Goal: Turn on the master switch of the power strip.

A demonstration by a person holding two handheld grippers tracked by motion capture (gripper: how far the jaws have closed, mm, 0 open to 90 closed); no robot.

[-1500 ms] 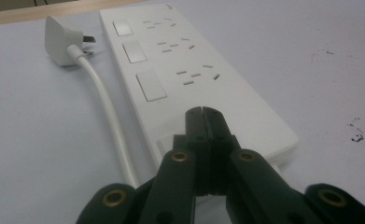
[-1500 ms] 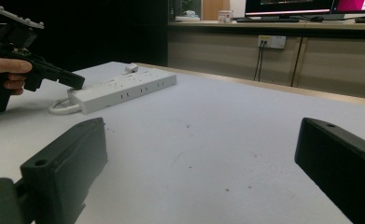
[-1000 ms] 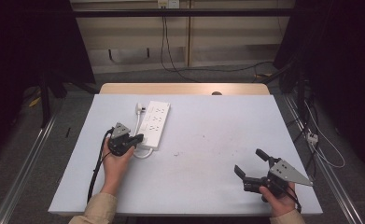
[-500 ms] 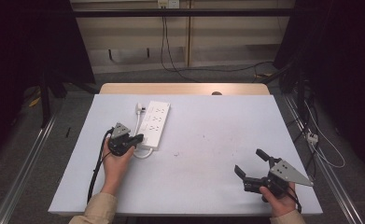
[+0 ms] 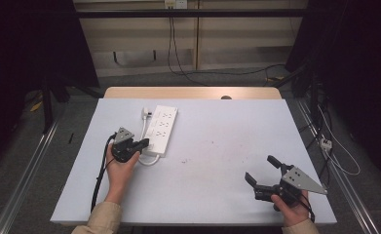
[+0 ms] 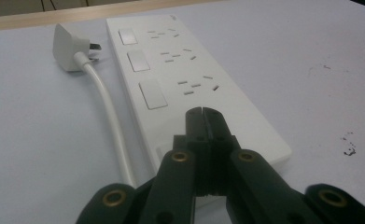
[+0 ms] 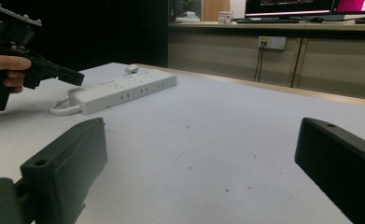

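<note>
A white power strip (image 5: 161, 128) (image 6: 189, 88) (image 7: 124, 89) lies on the left half of the white table, its white cord (image 6: 110, 121) looping back to a white plug (image 5: 146, 113) (image 6: 70, 46) beside it. My left gripper (image 5: 143, 143) (image 6: 202, 112) is shut with nothing between its jaws, its tip hovering just over the near end of the strip. My right gripper (image 5: 262, 170) (image 7: 199, 154) stands open low over the table's front right, nothing between its jaws.
The white table top (image 5: 227, 136) carries a few dark specks (image 5: 185, 160) near its middle. A wooden edge (image 5: 193, 92) runs along the far side. Cables (image 5: 178, 58) hang behind the table, and metal rails (image 5: 27, 170) flank it.
</note>
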